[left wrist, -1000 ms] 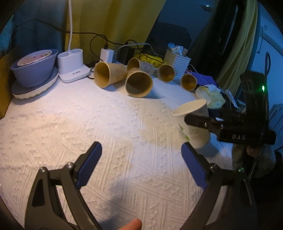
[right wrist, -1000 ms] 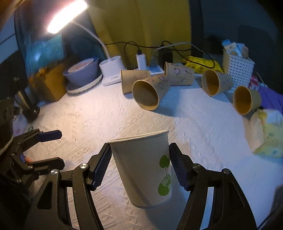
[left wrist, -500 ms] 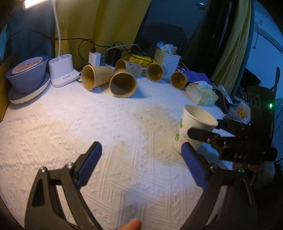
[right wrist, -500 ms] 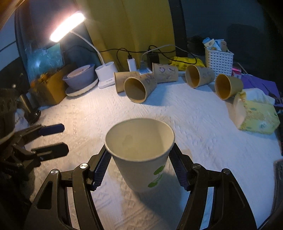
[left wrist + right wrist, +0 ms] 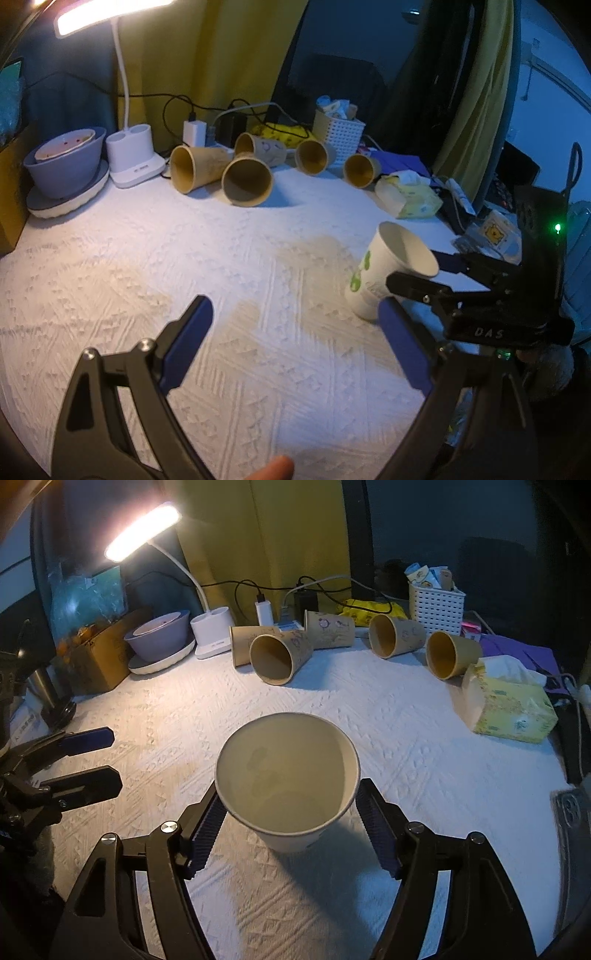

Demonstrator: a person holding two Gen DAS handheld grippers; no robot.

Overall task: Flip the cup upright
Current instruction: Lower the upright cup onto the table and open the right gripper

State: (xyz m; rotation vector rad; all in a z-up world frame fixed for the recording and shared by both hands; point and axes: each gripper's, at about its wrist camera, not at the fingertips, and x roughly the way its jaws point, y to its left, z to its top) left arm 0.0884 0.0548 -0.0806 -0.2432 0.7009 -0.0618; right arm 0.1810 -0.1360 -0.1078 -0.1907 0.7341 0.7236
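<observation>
Presently we find the right hand-held gripper (image 5: 288, 821) clamped on the white cup (image 5: 287, 775), mouth up, base on the counter (image 5: 424, 746) near its right edge. The left hand-held gripper (image 5: 295, 325) hangs with jaws apart, holding nothing.

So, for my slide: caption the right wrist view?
Right gripper closed on white paper cup, mouth up, over the white tablecloth.

Your right gripper (image 5: 288, 827) is clamping the white cup (image 5: 287, 779) between both ribbed pads, tilting it mouth-up toward the camera. Your left gripper (image 5: 295, 332) is hovering low over the cloth, jaws spread wide and holding nothing, pointing toward the right one.
</observation>
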